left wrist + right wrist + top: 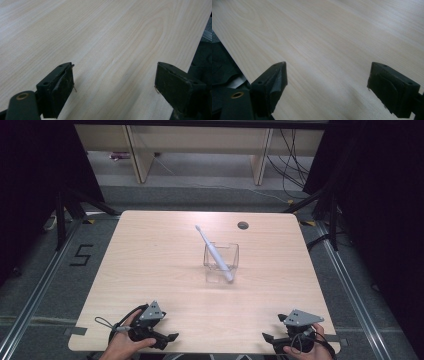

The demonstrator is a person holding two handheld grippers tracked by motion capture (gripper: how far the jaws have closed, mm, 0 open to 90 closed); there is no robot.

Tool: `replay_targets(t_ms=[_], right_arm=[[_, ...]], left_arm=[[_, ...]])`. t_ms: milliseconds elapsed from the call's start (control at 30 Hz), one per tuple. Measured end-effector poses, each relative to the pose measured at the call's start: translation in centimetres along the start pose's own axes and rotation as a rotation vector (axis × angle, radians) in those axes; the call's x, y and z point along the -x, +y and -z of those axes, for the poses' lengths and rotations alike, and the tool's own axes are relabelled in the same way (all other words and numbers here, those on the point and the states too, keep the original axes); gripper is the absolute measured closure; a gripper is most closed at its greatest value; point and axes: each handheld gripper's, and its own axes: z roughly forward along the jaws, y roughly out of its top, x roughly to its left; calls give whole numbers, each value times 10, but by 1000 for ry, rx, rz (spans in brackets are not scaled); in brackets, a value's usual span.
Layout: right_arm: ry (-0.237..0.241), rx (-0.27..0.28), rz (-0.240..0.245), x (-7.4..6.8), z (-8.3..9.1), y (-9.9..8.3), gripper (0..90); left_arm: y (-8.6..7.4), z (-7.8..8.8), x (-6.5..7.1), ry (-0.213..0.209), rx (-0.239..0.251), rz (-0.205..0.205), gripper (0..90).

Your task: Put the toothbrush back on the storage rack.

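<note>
Near the middle of the counter [150, 255] I see a clear square cup [221, 256] with a white toothbrush [214, 253] leaning in it, its head tilted up toward the far left. My left tongs [170, 338] rest at the near left edge, jaws spread wide over bare wood. My right tongs [267, 338] sit at the near right edge, jaws likewise spread, well apart from the cup.
</note>
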Motion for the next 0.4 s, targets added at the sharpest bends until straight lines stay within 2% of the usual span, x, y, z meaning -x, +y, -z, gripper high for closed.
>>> replay_targets(t_ms=[233,300,333,400], right_arm=[[1,-6,5,1,0,0,161],[8,-8,5,1,0,0,161],[11,-8,4,1,0,0,161],[9,-3,3,1,0,0,161]], left_arm=[[0,0,0,-2,-5,-3,149],[0,-1,1,-8,10,15,149],[0,0,0,2,-5,-1,149],[0,-1,0,3,-5,3,149]])
